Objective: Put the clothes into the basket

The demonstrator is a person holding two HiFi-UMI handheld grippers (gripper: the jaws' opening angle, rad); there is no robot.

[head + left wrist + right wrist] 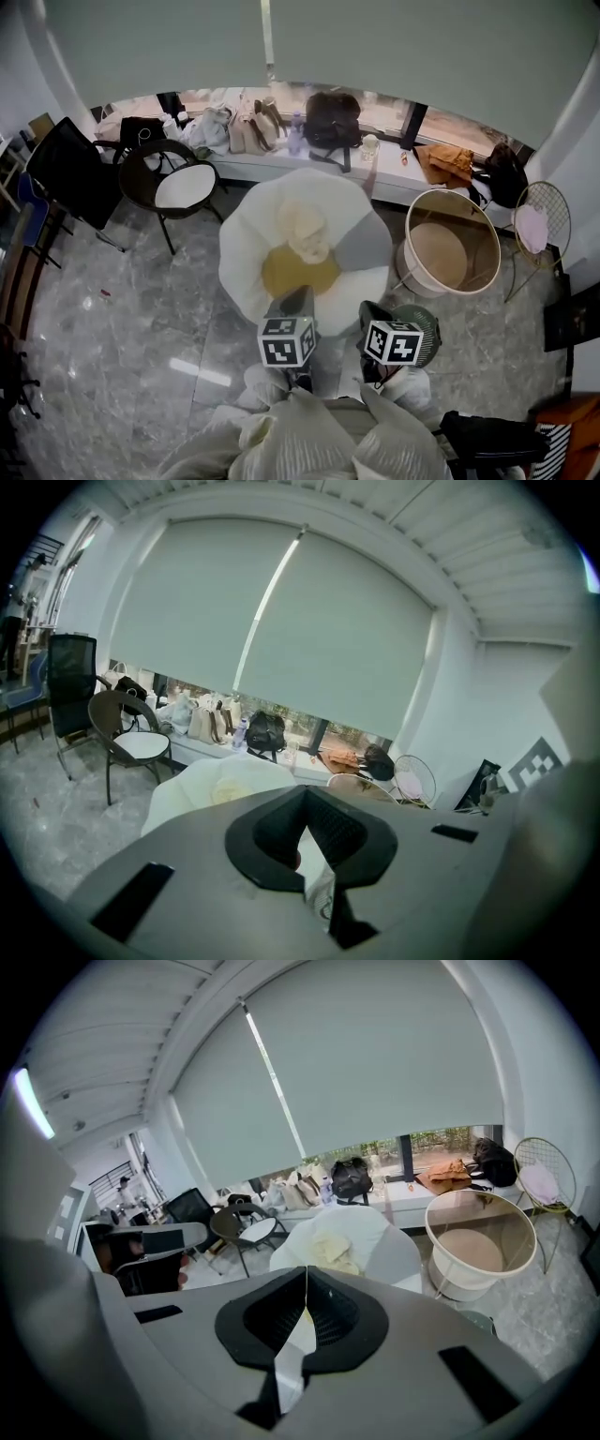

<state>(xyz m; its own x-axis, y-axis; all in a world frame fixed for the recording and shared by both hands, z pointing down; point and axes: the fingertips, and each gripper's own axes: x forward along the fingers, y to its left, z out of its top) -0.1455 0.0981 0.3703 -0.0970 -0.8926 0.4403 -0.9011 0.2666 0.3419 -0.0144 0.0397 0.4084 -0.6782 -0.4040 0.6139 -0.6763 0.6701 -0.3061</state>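
A heap of clothes lies on a big white round cushion [246, 234]: a cream garment [305, 228], a mustard one [298, 270] and a grey one [364, 246]. The round white basket [450, 246] with a tan bottom stands on the floor just to its right and holds nothing. My left gripper [296, 300] hangs at the near edge of the cushion, over the mustard garment, its jaws shut and empty. My right gripper [373, 317] is beside it, just off the cushion's near right edge, also shut and empty. The right gripper view shows the cream garment [334, 1246] and the basket [478, 1239] ahead.
A dark chair with a white seat [180, 187] and a black office chair [67, 169] stand to the left. Bags line the window ledge [394, 183] behind. A wire chair with a pink cushion [538, 223] is at far right; a round green object [429, 328] sits under my right gripper.
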